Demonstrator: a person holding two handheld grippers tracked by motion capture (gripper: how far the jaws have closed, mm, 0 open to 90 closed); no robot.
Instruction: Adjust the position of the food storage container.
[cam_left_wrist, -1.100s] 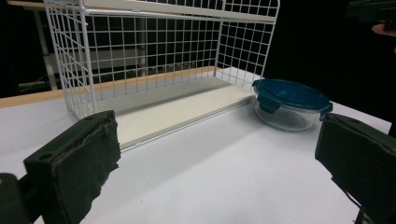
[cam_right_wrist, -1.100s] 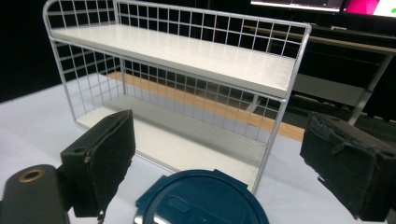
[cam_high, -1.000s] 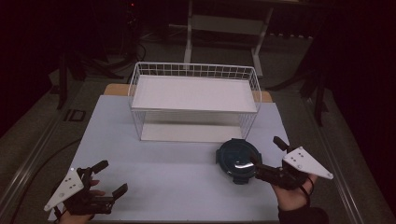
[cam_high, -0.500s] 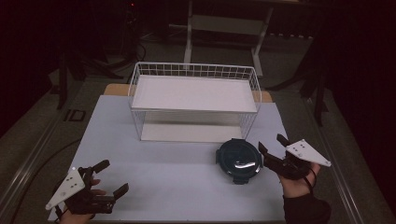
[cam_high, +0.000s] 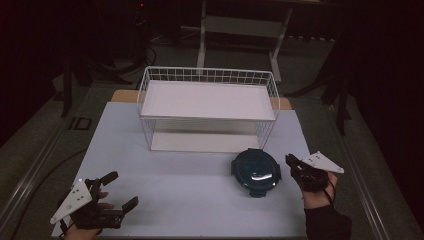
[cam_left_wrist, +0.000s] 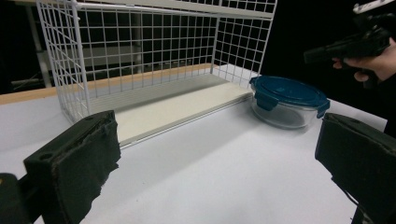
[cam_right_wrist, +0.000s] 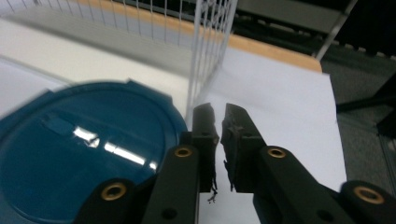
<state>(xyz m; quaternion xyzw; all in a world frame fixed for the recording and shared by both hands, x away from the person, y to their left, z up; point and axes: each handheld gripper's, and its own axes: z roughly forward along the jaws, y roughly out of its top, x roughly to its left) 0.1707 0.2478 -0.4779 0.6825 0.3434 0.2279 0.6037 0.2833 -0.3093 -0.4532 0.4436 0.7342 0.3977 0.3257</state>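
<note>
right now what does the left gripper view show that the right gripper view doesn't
Left gripper view: the left tongs wide open, the clear side wall of the container, and a hand holding the right tongs beyond it. Right gripper view: the right tongs shut on nothing, beside the edge of the lid, seen from above. Both: the blue-lidded container, the white wire rack, the table.

Bare white tabletop (cam_high: 185, 180) fills the lower centre of the high view; the white wire-mesh shelf rack (cam_high: 207, 107) blocks the upper centre, and the round blue-lidded glass container (cam_high: 256, 171) stands lower right.
</note>
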